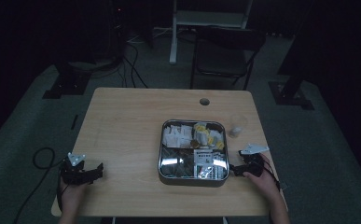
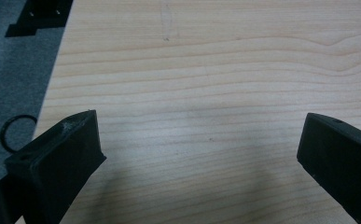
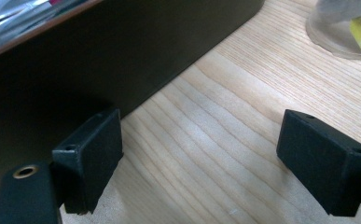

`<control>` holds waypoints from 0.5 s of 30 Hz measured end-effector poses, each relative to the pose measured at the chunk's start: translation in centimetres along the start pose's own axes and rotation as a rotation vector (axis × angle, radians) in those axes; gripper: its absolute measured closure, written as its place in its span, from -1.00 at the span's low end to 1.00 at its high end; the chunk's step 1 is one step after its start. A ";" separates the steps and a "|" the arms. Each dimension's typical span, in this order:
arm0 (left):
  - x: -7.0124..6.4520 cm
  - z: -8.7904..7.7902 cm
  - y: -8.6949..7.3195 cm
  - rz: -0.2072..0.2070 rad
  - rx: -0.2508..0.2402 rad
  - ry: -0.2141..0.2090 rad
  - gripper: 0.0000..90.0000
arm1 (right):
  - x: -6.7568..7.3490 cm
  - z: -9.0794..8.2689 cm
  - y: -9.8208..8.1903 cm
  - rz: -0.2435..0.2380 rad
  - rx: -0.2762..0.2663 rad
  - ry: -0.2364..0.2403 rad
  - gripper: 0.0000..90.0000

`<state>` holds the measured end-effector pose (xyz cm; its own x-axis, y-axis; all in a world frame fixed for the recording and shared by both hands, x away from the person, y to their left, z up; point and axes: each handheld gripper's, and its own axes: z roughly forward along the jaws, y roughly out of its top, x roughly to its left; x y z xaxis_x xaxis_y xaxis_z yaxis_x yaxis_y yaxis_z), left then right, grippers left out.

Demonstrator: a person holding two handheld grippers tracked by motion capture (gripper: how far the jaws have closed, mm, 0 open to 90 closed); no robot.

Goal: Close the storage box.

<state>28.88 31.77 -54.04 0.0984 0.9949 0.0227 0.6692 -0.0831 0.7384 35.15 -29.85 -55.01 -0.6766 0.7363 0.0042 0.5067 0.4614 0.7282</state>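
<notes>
Sitting on the wooden table (image 1: 122,121), both grippers are parked low near the front edge. The left gripper (image 1: 87,173) is over by the front left corner, well apart from everything else, and its own view has the jaws spread wide with nothing but bare wood grain between them. The right gripper (image 1: 236,169) is just beside the right wall of the metal tray (image 1: 160,154), also gaping wide and gripping nothing; in its own view the tray's dark side (image 3: 99,60) sits right next to one jaw. The tray sits right of the table's middle, split into compartments stuffed with small packets. A clear plastic cup (image 1: 237,126) stands near the tray's far right corner with something small inside.
</notes>
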 end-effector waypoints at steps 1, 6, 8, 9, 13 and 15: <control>-0.1 0.1 -0.1 0.004 0.008 0.001 -0.99 | 0.0 0.0 0.0 0.001 0.000 0.000 -0.69; -0.1 0.2 -0.1 -0.007 0.002 0.015 -0.99 | 0.0 0.0 0.0 0.000 0.000 0.000 -0.69; 0.0 0.3 -0.2 -0.008 0.016 0.035 -0.99 | 0.0 0.0 0.0 0.000 0.000 0.000 -0.69; 0.0 0.3 -0.2 -0.011 0.023 0.050 -0.99 | 0.0 0.0 0.0 0.000 0.000 0.000 -0.69; 0.2 0.2 -0.3 -0.043 0.017 0.075 -0.99 | 0.0 0.0 0.0 0.001 -0.001 -0.002 -0.69; 0.3 0.2 -0.3 -0.046 0.021 0.075 -0.99 | 0.0 0.0 0.0 0.001 -0.001 -0.002 -0.69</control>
<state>28.87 32.06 -54.41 0.0129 0.9991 0.0402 0.6870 -0.0380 0.7257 35.16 -29.86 -55.02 -0.6747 0.7381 0.0036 0.5072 0.4600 0.7288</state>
